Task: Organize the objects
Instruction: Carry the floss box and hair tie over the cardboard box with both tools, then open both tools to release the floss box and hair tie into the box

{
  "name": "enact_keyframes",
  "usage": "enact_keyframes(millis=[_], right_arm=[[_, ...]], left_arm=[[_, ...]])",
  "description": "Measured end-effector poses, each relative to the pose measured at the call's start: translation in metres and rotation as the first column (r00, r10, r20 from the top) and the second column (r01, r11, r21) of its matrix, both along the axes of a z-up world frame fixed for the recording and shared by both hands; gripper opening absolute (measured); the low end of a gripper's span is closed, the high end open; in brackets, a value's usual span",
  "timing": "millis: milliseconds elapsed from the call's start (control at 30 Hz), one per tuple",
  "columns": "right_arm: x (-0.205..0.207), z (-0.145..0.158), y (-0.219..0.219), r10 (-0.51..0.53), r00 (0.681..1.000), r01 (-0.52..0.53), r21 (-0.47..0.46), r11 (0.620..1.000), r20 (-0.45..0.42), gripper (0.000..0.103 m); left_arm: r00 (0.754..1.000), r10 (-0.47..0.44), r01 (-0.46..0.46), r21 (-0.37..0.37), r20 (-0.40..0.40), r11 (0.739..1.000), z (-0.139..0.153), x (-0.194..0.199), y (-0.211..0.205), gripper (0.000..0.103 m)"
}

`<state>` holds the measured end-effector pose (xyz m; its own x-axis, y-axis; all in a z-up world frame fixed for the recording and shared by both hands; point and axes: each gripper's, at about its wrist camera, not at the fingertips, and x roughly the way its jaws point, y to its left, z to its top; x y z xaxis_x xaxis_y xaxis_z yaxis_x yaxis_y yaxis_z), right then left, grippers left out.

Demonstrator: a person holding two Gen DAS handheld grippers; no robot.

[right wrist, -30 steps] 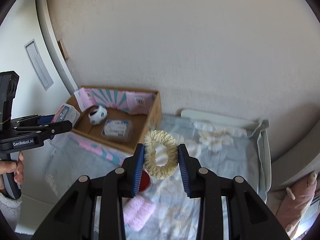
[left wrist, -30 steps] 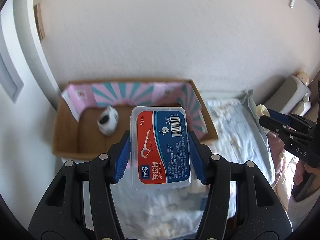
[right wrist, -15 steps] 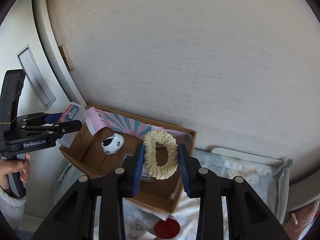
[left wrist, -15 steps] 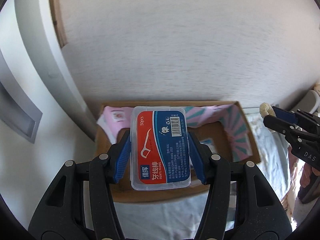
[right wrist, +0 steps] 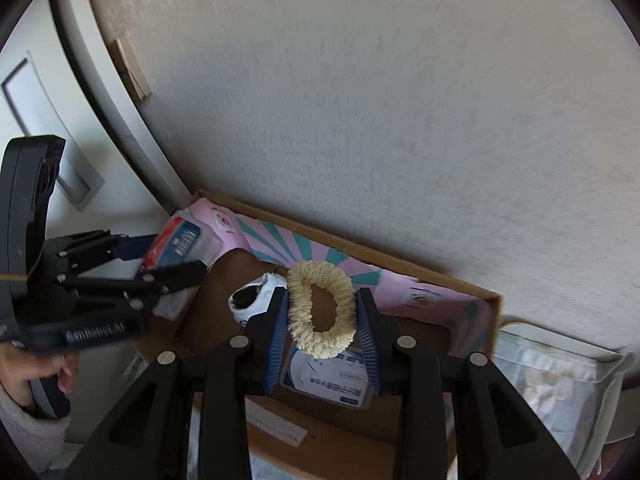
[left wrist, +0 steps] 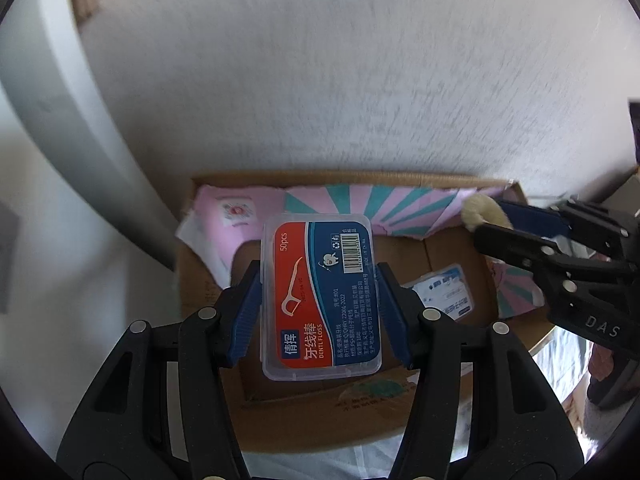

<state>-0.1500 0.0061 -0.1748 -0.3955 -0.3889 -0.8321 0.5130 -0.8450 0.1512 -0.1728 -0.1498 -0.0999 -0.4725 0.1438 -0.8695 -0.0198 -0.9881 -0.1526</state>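
My left gripper is shut on a clear dental floss box with a red and blue label, held above the open cardboard box. My right gripper is shut on a cream fluffy hair scrunchie, also above the cardboard box. The right gripper with the scrunchie shows at the right of the left wrist view. The left gripper with the floss box shows at the left of the right wrist view.
Inside the box lie a white and black round object and a flat clear packet with a blue label. Pink and teal paper lines its back. A textured wall rises behind. Floral bedding lies to the right.
Both grippers have moved forward and closer to the cardboard box, which now fills the lower part of both views. Both still hold their objects.
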Motion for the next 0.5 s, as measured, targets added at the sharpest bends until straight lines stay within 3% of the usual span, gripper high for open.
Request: enact_keyframes(millis=[267, 500], right_arm=[[-0.014, -0.033, -0.017, 0.023, 0.996, -0.027, 0.042, 0.999, 0.085, 0.031], [-0.013, -0.035, -0.014, 0.004, 0.992, -0.010, 0.039, 0.999, 0.129, 0.031]], left_arm=[[0.997, -0.047, 0.047, 0.000, 0.065, 0.999, -0.028, -0.001, 0.015, 0.052], [0.996, -0.062, 0.061, 0.021, 0.061, 0.998, -0.028, 0.008, 0.022, 0.054]])
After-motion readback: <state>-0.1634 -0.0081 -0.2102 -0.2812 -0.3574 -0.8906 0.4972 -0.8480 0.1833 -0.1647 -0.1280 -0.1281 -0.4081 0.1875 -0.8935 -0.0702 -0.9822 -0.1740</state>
